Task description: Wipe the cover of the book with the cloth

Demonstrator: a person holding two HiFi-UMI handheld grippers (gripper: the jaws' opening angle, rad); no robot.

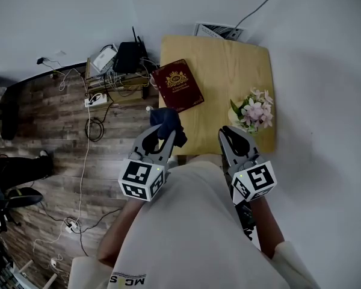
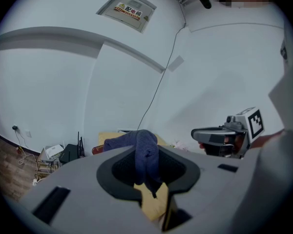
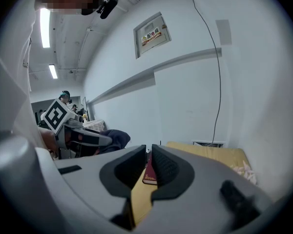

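Note:
A dark red book (image 1: pixel 177 85) with a gold emblem lies flat on the left part of the small wooden table (image 1: pixel 240 71). My left gripper (image 1: pixel 166 131) is shut on a dark blue cloth (image 1: pixel 166 121), held over the table's near left corner, short of the book. In the left gripper view the cloth (image 2: pixel 145 152) hangs bunched between the jaws. My right gripper (image 1: pixel 230 135) hovers over the near edge of the table, jaws shut with nothing between them. In the right gripper view the book (image 3: pixel 149 169) shows just past the jaws.
A pot of pink and white flowers (image 1: pixel 253 112) stands at the table's near right. A low shelf with a router (image 1: pixel 127 56), power strips and cables sits left of the table on the wood floor. White walls stand close behind and to the right.

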